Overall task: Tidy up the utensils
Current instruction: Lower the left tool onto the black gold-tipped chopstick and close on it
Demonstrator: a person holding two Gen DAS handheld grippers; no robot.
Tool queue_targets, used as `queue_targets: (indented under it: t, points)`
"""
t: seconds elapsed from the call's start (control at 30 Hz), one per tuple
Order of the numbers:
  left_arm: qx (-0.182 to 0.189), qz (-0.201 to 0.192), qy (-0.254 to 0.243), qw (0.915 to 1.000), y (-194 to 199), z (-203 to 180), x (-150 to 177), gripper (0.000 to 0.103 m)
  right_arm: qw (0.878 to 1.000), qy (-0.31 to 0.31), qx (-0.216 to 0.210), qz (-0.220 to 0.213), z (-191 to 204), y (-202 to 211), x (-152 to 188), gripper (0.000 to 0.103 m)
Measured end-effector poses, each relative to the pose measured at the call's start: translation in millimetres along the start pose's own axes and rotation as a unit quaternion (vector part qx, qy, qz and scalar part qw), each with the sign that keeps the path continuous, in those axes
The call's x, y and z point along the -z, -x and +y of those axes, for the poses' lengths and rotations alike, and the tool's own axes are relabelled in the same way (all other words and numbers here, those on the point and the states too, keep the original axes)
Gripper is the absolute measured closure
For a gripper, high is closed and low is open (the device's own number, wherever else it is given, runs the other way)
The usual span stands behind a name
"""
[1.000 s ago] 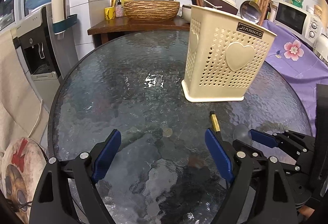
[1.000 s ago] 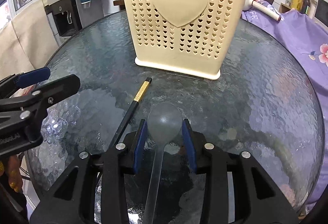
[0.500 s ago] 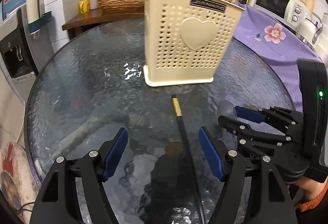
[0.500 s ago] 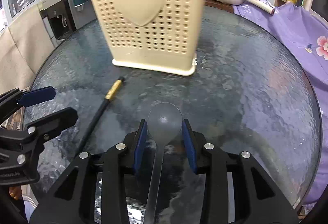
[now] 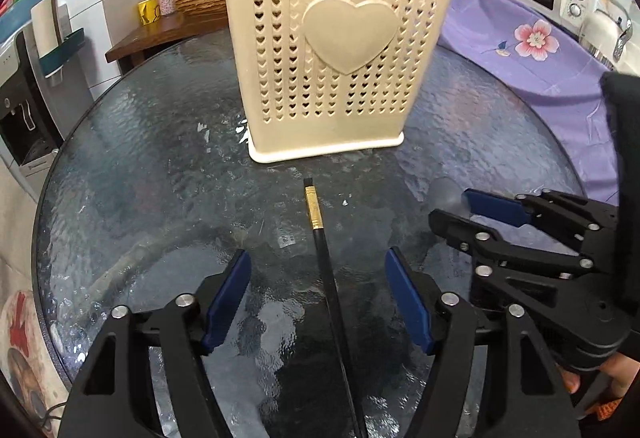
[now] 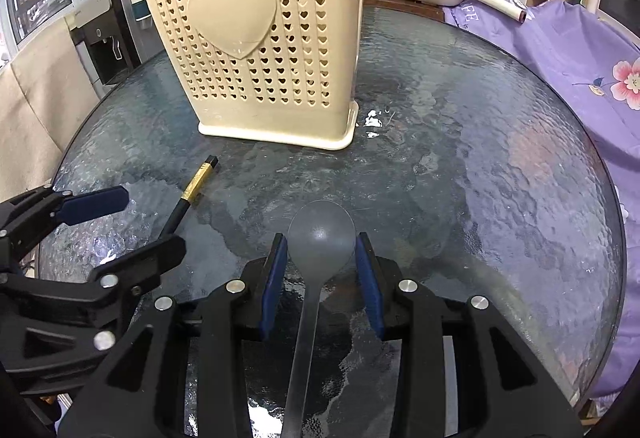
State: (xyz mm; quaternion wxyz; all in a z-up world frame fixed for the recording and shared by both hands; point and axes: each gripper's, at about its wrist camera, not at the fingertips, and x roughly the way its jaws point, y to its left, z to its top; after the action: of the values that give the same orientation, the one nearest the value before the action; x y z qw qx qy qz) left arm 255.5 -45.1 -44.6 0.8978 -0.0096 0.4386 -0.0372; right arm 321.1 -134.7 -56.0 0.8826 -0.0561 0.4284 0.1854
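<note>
the left gripper (image 5: 318,298) has slid over the black chopstick (image 5: 326,278) on the glass table (image 5: 140,177), jaws narrowing but not touching it, while the right gripper (image 6: 321,278) clamps the translucent spoon (image 6: 320,238), both just before the cream holder (image 5: 332,49), so pickup looks imminent.

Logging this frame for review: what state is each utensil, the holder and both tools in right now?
Cream plastic utensil holder with heart cut-outs: upright on the glass table, utensils inside.
Black chopstick with gold band: flat on the table, between the left tool's fingers, untouched.
Translucent grey plastic spoon: gripped at the bowl by the right tool.
Left tool: open, jaws just closing.
Right tool: shut on the spoon.
</note>
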Motion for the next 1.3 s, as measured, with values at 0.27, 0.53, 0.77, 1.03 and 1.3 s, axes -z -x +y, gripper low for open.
queue_targets:
  t: [0.27, 0.53, 0.77, 1.03, 1.3]
  points:
    - [-0.003, 0.009, -0.001, 1.0, -7.4, 3.3, 1.5, 0.048, 1.0, -0.002, 0.001, 0.001, -3.3, -0.4, -1.1, 0.067]
    - [-0.013, 0.004, 0.001, 0.9999, -14.3, 5.7, -9.6, 0.062, 1.0, 0.001, 0.004, 0.001, -4.2, -1.8, -2.7, 0.067]
    - [-0.031, 0.001, -0.006, 0.9995, -23.9, 8.1, -22.3, 0.073, 1.0, 0.004, 0.008, 0.002, -4.6, -3.0, -3.2, 0.067]
    - [-0.037, 0.0, -0.007, 0.9993, -25.5, 7.4, -24.9, 0.088, 1.0, 0.006, 0.011, 0.002, -3.4, -3.5, -3.5, 0.067]
    - [-0.037, -0.003, -0.005, 0.9993, -24.0, 4.8, -20.6, 0.093, 1.0, 0.009, 0.016, 0.002, -2.1, -4.3, -3.1, 0.067]
